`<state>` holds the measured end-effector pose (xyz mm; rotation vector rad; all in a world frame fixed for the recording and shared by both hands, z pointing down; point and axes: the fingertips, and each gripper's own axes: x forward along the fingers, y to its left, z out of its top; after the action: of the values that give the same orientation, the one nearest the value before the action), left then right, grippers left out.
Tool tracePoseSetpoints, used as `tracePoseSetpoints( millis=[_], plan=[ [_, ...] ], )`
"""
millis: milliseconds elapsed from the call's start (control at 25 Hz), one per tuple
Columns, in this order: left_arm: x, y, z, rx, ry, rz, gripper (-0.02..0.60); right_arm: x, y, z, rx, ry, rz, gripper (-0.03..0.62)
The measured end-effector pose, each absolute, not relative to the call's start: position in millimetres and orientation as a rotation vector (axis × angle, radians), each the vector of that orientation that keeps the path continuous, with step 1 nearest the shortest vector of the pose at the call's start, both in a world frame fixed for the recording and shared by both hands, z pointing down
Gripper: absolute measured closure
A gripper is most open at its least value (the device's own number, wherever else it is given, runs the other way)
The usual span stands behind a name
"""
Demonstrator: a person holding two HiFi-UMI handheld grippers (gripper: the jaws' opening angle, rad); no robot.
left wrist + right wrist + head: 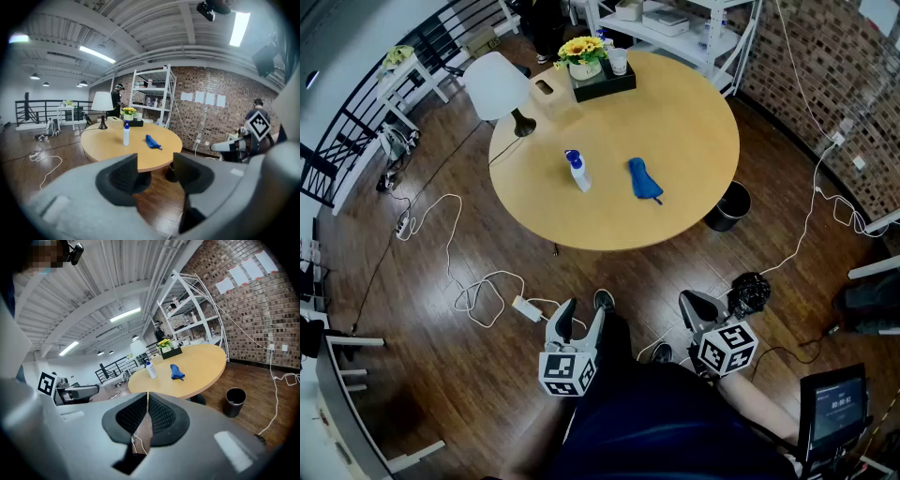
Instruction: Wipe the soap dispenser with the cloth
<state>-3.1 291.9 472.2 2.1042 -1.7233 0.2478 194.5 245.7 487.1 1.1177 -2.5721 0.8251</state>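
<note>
A white soap dispenser [577, 172] with a blue pump stands upright near the middle of the round wooden table [684, 112]. A crumpled blue cloth [644, 179] lies just to its right. Both grippers hang low in front of the person, well short of the table's near edge. My left gripper [581, 319] is open with nothing between its pads. My right gripper [698, 305] is shut and empty. The left gripper view shows the dispenser [125, 133] and cloth [153, 141] far beyond the left gripper [154, 164]. The right gripper view shows the dispenser [151, 370] and cloth [176, 372] above the right gripper [147, 401].
A white lamp [499, 86], a tissue box [549, 94] and a flower pot on a black tray [585, 56] stand at the table's far side. A black bin [729, 206] sits by the table's right. Cables [478, 291] trail over the wooden floor at left.
</note>
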Motion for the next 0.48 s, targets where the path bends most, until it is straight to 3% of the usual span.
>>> tracePoseSetpoints(
  millis=[360, 480],
  plan=[
    [-91, 134, 507, 2.128, -1.622, 0.326, 0.328, 125, 105, 499, 1.239, -2.462, 0.785, 0.572],
    [-108, 77, 501, 2.213, -1.562, 0.342, 0.319, 106, 55, 499, 1.237, -2.413, 0.682, 0.518]
  ],
)
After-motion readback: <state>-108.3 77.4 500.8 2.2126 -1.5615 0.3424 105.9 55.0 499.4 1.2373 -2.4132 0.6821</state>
